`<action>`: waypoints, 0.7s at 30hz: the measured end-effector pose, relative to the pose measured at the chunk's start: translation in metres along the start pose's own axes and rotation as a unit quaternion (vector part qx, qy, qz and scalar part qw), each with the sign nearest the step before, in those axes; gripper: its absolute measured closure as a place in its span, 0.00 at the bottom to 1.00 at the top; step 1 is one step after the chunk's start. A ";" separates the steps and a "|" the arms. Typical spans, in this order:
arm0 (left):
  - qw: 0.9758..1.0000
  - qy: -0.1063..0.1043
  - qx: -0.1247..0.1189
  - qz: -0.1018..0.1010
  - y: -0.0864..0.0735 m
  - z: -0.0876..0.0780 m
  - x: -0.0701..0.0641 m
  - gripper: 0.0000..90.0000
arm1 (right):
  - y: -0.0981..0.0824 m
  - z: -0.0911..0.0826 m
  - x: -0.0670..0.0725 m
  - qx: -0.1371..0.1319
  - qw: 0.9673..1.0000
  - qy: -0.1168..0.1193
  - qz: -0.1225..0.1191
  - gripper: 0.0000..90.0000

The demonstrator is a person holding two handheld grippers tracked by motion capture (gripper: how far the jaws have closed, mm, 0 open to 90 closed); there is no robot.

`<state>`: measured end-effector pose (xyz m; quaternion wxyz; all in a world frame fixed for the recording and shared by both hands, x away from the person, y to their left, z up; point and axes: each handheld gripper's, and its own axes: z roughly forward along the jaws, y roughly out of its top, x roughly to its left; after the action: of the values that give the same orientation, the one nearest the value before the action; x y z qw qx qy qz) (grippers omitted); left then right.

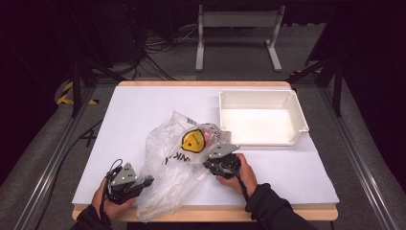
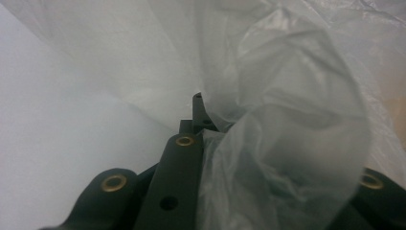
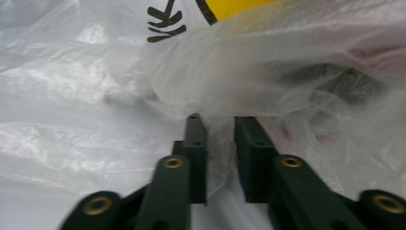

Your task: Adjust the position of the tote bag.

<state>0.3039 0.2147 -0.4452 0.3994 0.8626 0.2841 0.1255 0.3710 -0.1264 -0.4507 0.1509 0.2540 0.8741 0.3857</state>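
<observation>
Here we note the left gripper (image 1: 149, 181) at the near left edge of the white table (image 1: 134, 110), held in the left hand (image 1: 107, 199). In the left gripper view one jaw shows and the bag's film drapes over the other, so we cannot tell how the jaws stand. The clear plastic bag (image 1: 165, 167) lies crumpled between the two grippers, reaching the near edge. The right gripper (image 1: 214, 160), in the right hand (image 1: 242, 175), meets the bag's right side; in the right gripper view its jaws are narrowly parted with a fold of film between them. Farther in, we see a yellow printed patch (image 1: 194, 140) on the bag. Beyond, at right, sits an empty white bin (image 1: 297, 110).
</observation>
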 end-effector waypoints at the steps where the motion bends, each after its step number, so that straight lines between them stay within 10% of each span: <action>1: 1.000 0.001 -0.003 -0.001 0.000 -0.002 0.000 0.89 | 0.000 0.000 0.000 0.000 1.000 0.002 -0.002 0.96; 11: 0.997 0.028 -0.057 -0.037 0.007 -0.032 0.007 0.50 | -0.009 -0.016 -0.003 0.011 1.000 0.019 -0.004 0.99; 21: 0.992 0.066 -0.090 -0.066 0.011 -0.058 0.029 0.32 | -0.023 -0.041 -0.011 0.021 0.999 0.025 -0.011 0.99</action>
<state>0.3063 0.2620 -0.3994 0.4636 0.7922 0.3535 0.1804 0.3534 -0.1700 -0.4402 0.1279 0.2372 0.8883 0.3719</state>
